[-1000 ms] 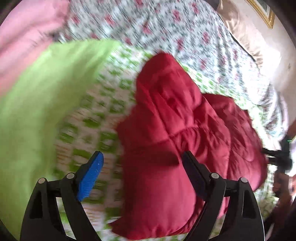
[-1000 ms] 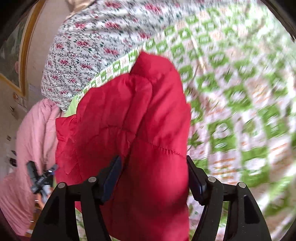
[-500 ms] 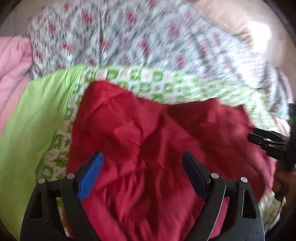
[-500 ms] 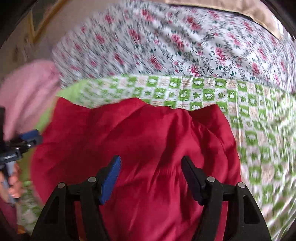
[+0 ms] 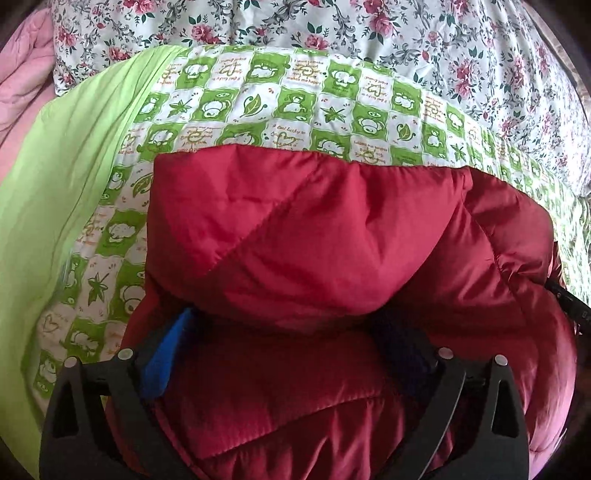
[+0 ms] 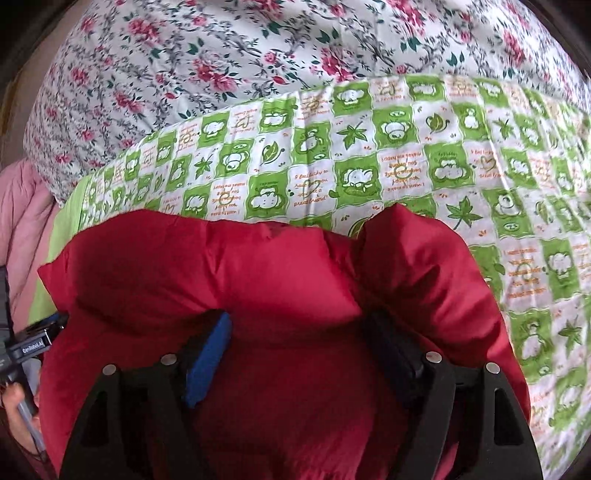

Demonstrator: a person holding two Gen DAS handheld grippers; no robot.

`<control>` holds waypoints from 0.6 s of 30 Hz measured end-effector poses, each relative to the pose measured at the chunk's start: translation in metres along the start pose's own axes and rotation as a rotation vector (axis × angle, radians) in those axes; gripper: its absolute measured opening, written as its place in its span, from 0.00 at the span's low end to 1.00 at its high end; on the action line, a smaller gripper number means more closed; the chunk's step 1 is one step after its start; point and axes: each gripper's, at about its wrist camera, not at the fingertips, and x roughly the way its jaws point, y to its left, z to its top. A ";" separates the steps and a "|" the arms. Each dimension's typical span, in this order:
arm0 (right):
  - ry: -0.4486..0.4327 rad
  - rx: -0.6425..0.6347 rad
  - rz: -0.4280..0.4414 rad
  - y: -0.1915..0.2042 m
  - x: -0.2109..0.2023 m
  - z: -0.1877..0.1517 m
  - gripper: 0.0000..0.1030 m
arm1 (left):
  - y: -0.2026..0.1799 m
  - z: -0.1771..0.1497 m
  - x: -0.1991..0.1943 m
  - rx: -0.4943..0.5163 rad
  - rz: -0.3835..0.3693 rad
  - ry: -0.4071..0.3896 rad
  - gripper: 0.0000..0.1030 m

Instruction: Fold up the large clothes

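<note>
In our left wrist view, a pink blanket (image 5: pixel 22 85) lay at ten o'clock, with a plain lime-green sheet (image 5: pixel 55 192) at nine o'clock beside it. A green-and-white checked quilt (image 5: pixel 258 107) ran across at twelve o'clock, and a floral duvet (image 5: pixel 369 33) bunched beyond it on the bed. The red padded jacket (image 5: pixel 303 236) filled the middle, folded over on the quilt. Our left gripper (image 5: pixel 286 332) pointed down into it from six o'clock, its jaws wide and opening; a puffy fold of the jacket sat between them, the fingertips tucked under its edge, and we could not tell whether the pads (image 5: pixel 166 354) pressed on it. At three o'clock a black part of the other tool (image 5: pixel 569 302) showed at the jacket's edge.

In our right wrist view, a hand (image 6: pixel 18 413) held the left tool at eight o'clock. The jacket (image 6: pixel 221 280) lay at centre on the checked quilt (image 6: pixel 406 147). Our right gripper (image 6: pixel 303 339) came in from six o'clock, jaws fairly wide and opening, red fabric bulging between them.
</note>
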 end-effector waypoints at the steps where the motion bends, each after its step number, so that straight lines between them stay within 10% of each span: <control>1: -0.001 0.002 0.002 0.001 0.000 0.002 0.75 | 0.000 -0.001 -0.001 0.002 0.004 -0.001 0.97; 18: -0.128 -0.075 0.047 0.035 -0.137 -0.073 0.78 | -0.015 -0.067 -0.115 0.086 0.081 -0.100 0.96</control>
